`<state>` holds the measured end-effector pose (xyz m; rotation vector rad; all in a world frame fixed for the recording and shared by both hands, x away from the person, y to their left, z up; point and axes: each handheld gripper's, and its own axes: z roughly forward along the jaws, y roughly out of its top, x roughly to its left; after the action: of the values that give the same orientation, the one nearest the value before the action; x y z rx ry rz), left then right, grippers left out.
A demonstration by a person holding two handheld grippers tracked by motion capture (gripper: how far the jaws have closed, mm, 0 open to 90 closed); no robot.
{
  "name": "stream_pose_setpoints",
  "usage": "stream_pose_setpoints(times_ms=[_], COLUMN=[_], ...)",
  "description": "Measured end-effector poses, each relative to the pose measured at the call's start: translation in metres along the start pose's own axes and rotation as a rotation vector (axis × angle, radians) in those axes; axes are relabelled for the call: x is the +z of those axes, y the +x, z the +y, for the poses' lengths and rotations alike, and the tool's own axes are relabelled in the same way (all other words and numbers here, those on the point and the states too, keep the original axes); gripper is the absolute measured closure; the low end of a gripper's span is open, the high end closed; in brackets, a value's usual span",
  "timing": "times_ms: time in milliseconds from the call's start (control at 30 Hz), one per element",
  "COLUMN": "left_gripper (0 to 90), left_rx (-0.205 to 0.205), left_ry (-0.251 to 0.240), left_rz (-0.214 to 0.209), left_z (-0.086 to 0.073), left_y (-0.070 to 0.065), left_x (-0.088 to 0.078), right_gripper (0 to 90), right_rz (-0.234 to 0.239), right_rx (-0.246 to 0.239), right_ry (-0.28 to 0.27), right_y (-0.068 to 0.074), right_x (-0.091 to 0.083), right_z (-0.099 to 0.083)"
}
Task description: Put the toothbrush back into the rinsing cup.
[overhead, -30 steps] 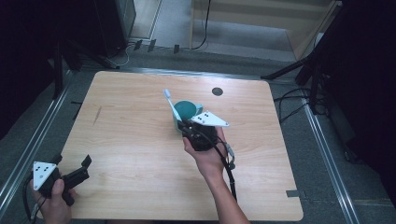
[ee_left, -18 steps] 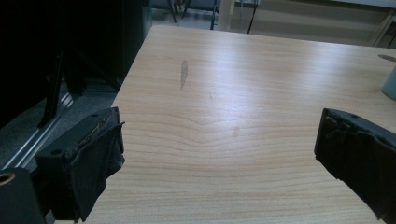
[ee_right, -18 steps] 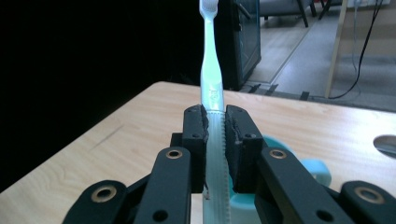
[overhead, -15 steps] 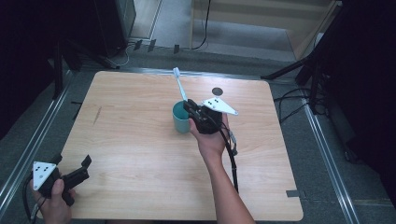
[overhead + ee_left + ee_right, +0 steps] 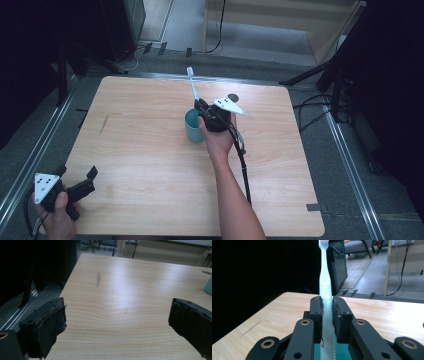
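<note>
Since the earlier frames the right gripper (image 5: 204,111) has carried the toothbrush (image 5: 192,85) from over the near side of the cup to its far right side, and the brush now leans up and away towards the back of the table instead of tilting left. The left gripper (image 5: 80,186) has kept its place at the near left corner.

The table (image 5: 150,165) is bare wood apart from a dark streak towards its left and a small dark round mark near the far edge. The teal cup (image 5: 192,126) stands upright near the middle, just left of the right hand (image 5: 218,140). In the right gripper view the fingers (image 5: 315,312) are closed tight on the ribbed handle of the toothbrush, bristles high above, with the cup's teal showing directly below. The left gripper's fingers (image 5: 45,322) stand wide apart over bare wood, holding nothing.

The pick-up looks done. What seems left is lowering the handle into the cup and letting go, if that is the aim; the handle's bottom end is hidden, so whether it is already inside I cannot tell.
</note>
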<state>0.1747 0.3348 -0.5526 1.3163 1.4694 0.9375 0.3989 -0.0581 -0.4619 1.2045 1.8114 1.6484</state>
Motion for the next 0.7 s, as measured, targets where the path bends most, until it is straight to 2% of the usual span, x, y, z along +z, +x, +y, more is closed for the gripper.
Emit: stream_pose_setpoints(times_ms=[133,467,633,700], left_gripper=[1.3,1.4,1.4,1.4], left_rx=[-0.004,0.001,0.002,0.004], left_ry=[0.000,-0.001,-0.001,0.000], left_rz=[-0.002,-0.001,0.000,0.000], left_z=[0.000,0.000,0.000,0.000], left_y=[0.001,0.000,0.000,0.000], left_x=[0.000,0.000,0.000,0.000], right_gripper=[79.5,79.4,79.4,79.4], right_rz=[-0.013,-0.034,-0.027,-0.031], right_rx=[-0.008,-0.102,-0.074,-0.084], right_ry=[0.006,0.047,0.059,0.067], right_y=[-0.002,0.003,0.000,-0.001], right_x=[0.008,0.008,0.006,0.006], right_z=[-0.006,-0.014,-0.020,-0.022])
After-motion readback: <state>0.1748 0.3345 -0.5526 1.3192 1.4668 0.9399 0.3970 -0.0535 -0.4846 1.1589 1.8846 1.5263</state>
